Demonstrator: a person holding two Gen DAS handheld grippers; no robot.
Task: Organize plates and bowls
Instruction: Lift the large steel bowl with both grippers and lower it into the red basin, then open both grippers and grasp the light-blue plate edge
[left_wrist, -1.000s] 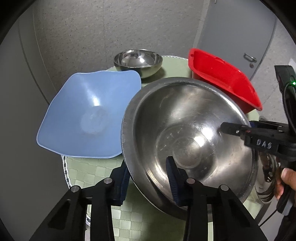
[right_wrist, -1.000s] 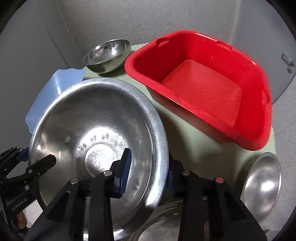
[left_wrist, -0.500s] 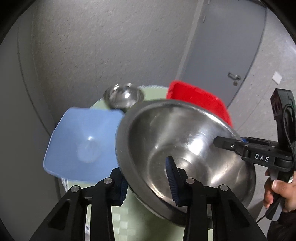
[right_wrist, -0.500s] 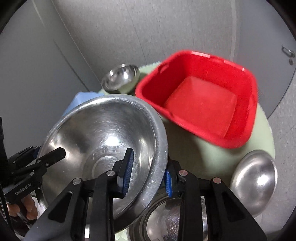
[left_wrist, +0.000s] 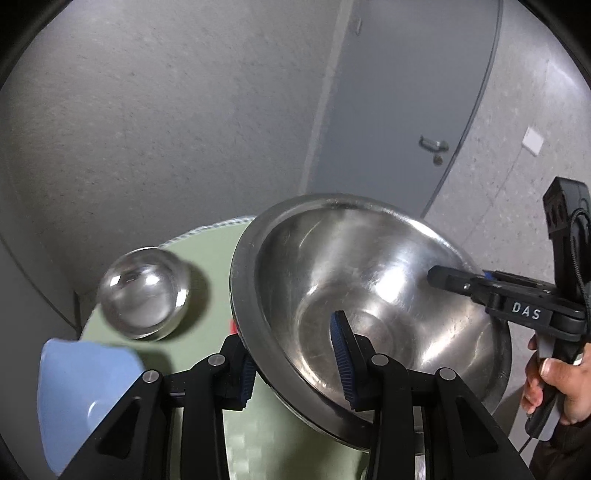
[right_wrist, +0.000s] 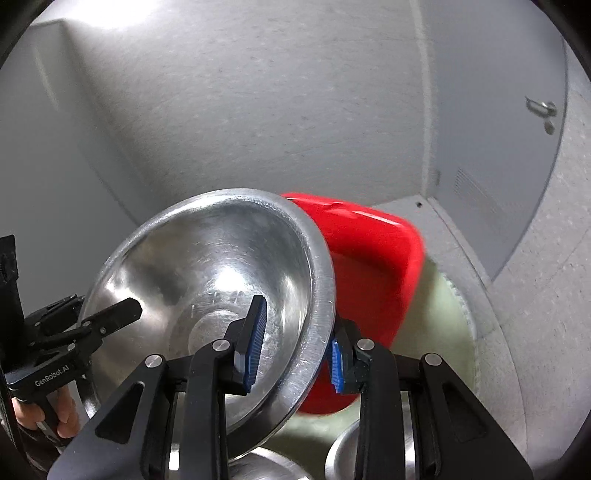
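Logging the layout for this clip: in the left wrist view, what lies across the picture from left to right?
Blue bowl → small steel bowl → big steel bowl → right tongs → person's hand.

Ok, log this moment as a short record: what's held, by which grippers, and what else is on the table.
held item: large steel bowl, lifted and tilted
left gripper: shut on the bowl's near rim
right gripper: shut on the opposite rim
on table: small steel bowl, blue plastic bowl, red plastic tub
surface: round table with green cloth
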